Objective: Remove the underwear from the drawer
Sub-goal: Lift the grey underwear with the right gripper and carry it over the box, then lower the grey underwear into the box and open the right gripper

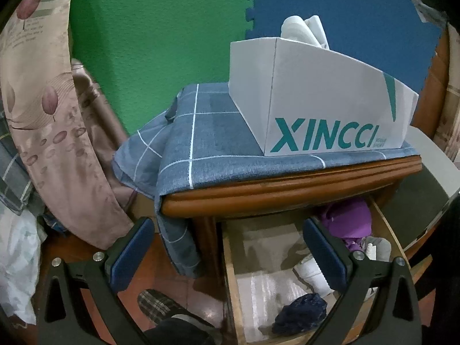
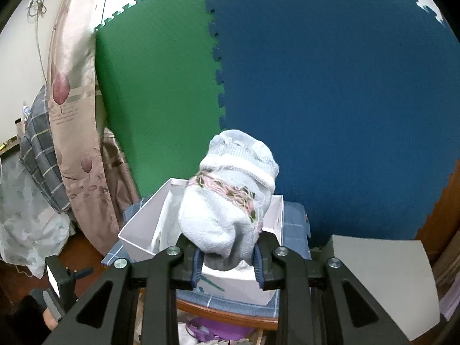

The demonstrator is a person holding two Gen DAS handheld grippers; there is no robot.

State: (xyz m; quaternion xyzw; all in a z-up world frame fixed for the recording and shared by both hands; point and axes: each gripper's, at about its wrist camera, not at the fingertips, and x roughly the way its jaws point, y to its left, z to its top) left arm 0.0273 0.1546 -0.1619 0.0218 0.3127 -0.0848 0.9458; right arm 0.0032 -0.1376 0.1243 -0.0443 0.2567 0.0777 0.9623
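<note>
Only right cam shows right gripper (image 2: 227, 261) clamping sock bundle (image 2: 230, 198) (left's empty).

The left gripper (image 1: 228, 251) points forward and downward. Its jaws stand wide apart, with nothing between the blue pads (image 1: 130, 254). Both black finger arms enter from the near edge of the left wrist view.

The right gripper (image 2: 227, 261) also points forward and somewhat downward. Its jaws are drawn close together, and the pads (image 2: 197, 267) press on both sides of a pale knitted bundle (image 2: 227, 204), which projects beyond the fingertips.
</note>
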